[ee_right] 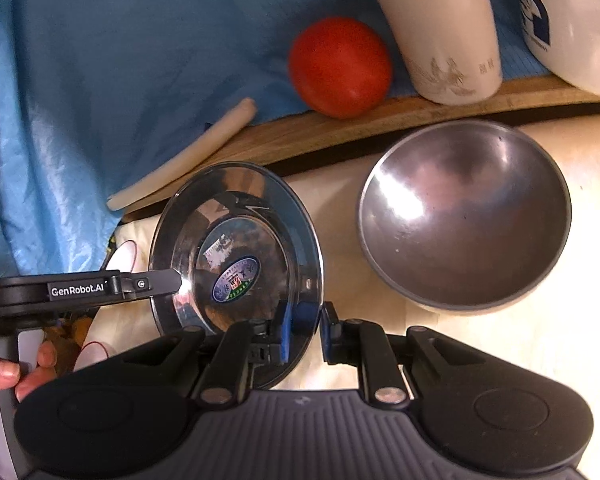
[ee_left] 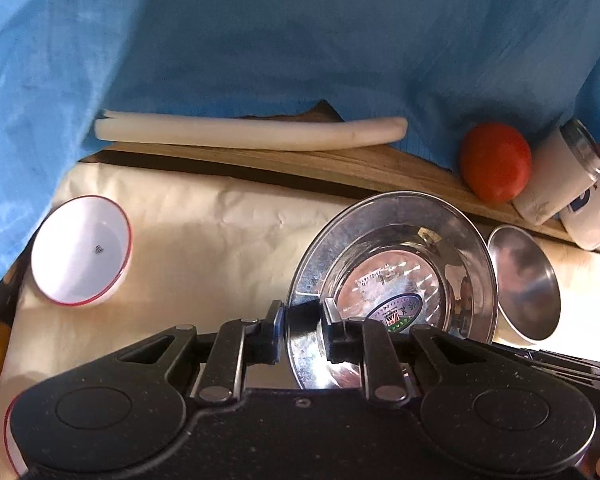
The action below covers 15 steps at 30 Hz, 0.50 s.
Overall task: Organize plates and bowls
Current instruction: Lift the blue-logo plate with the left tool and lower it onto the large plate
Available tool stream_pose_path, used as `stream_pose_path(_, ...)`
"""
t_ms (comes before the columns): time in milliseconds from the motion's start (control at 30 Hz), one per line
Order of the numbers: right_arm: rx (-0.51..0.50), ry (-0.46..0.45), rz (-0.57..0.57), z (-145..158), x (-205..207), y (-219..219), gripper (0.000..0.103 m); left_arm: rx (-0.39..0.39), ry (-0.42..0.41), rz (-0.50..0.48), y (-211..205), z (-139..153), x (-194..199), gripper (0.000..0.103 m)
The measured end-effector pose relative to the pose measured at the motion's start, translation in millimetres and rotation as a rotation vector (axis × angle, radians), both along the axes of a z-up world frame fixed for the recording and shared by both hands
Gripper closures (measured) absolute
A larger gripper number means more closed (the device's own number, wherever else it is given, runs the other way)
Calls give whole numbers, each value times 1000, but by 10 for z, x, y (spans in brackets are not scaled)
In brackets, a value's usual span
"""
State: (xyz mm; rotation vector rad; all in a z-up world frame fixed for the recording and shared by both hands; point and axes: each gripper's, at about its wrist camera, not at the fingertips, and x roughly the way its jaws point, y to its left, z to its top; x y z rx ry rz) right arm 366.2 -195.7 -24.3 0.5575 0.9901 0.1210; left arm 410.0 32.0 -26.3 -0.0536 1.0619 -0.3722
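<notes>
A shiny steel plate (ee_left: 392, 276) with an oval sticker is held tilted above the cream cloth. My left gripper (ee_left: 302, 322) has its jaws around the plate's left rim, with a gap showing. My right gripper (ee_right: 304, 334) has its jaws around the same plate (ee_right: 236, 248) at its lower right rim. The left gripper's finger (ee_right: 156, 280) shows touching the plate's left edge in the right wrist view. A steel bowl (ee_right: 464, 216) sits to the right of the plate and also shows in the left wrist view (ee_left: 526, 282). A white bowl with a red rim (ee_left: 82, 250) lies at the left.
A wooden board (ee_left: 340, 164) runs along the back under a blue sheet (ee_left: 260, 40). On it are a white foam tube (ee_left: 248, 132), a red tomato (ee_left: 496, 162), a cream tumbler (ee_left: 556, 172) and a white bottle (ee_right: 568, 24). Another red-rimmed dish edge (ee_left: 10, 436) shows at lower left.
</notes>
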Motion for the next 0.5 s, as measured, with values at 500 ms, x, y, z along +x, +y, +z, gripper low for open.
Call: stream_pose_path(500,-52,-132,99,353,-6,-79,86,-8,-96,116,-56,272,-238,82)
